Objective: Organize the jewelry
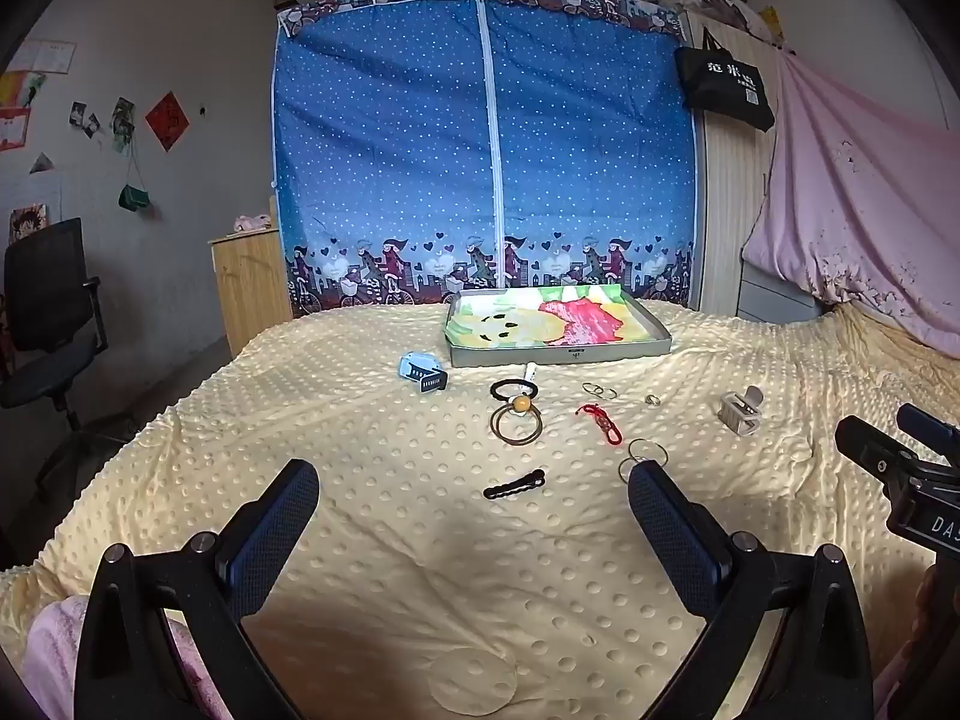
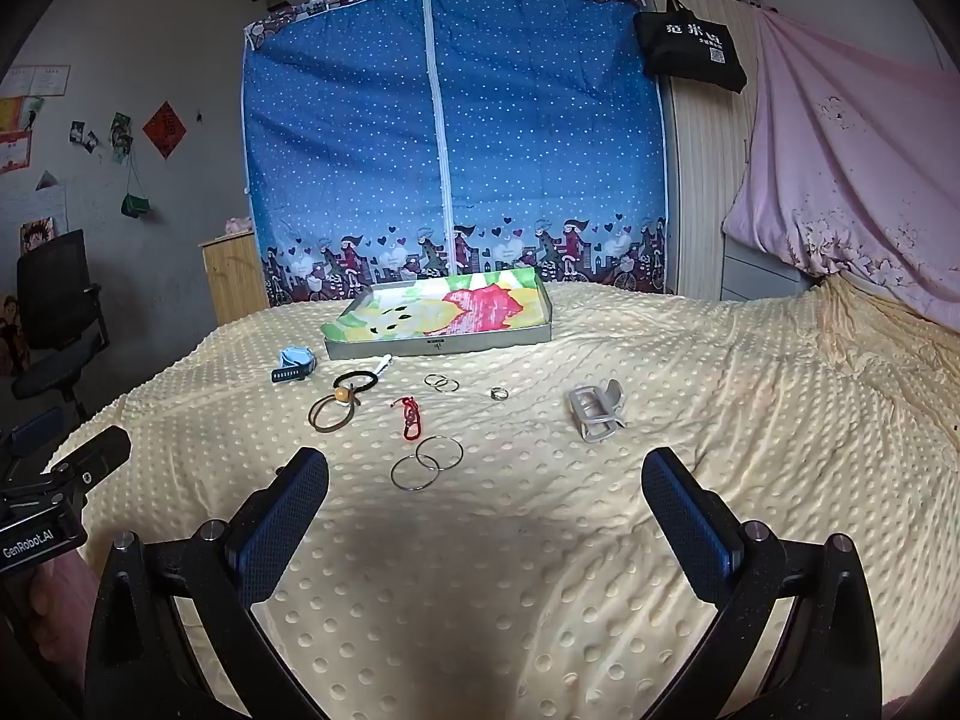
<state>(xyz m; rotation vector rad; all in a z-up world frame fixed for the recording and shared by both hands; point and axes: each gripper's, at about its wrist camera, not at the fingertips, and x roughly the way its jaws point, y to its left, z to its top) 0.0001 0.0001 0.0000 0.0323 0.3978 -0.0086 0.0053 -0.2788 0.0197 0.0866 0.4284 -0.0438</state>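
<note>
**Jewelry scattered on the bed, both grippers empty**

While both grippers hang over the near part of the bed point(image 1: 372, 540), tipped a little downward, nothing sits between their jaws: the left gripper point(image 1: 474, 498) and the right gripper point(image 2: 485, 483) each stand wide apart. The pieces lie loose on the dimpled yellow blanket. A black hair clip point(image 1: 515, 485) rests closest to the left gripper. Two large silver hoops point(image 2: 427, 463) overlap just ahead of the right one, with a red cord bracelet point(image 2: 410, 418) beyond them. Farther back lie a brown hair tie with an orange bead point(image 1: 517, 420), touching a black hair tie point(image 1: 511, 390), a pair of small rings point(image 2: 442, 383), what looks like a single ring point(image 2: 498, 393), and a pale claw clip point(image 2: 594, 412) off to the right. A blue watch point(image 1: 422, 370) sits left of them. The shallow tray point(image 2: 438, 346) with its cartoon lining stands at the far side, before a blue dotted wardrobe point(image 1: 480, 150).
</note>
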